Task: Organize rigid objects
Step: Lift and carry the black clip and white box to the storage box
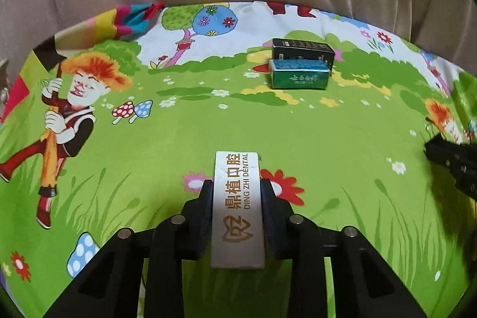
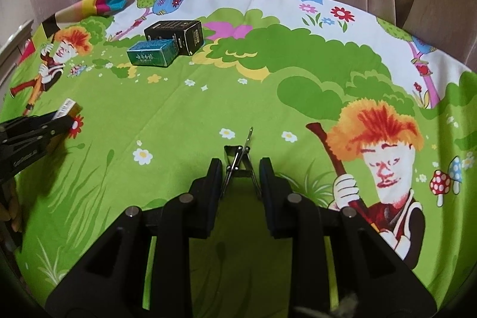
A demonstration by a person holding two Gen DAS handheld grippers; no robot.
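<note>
- Two grips hold: your left gripper clamps the white lettered carton; your right gripper pinches the metal binder clip.
- Carry the carton level toward the green box, upper right, setting it flush alongside.

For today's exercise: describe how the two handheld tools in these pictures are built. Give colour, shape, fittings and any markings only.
Both are matte black. The left tool and right tool each have two flat, blocky fingers on angular linkage arms joined by round silver pins. Triangular cut-outs lighten the outer arms. Small, unreadable pale lettering runs along the left tool's side in the right wrist view.
</note>
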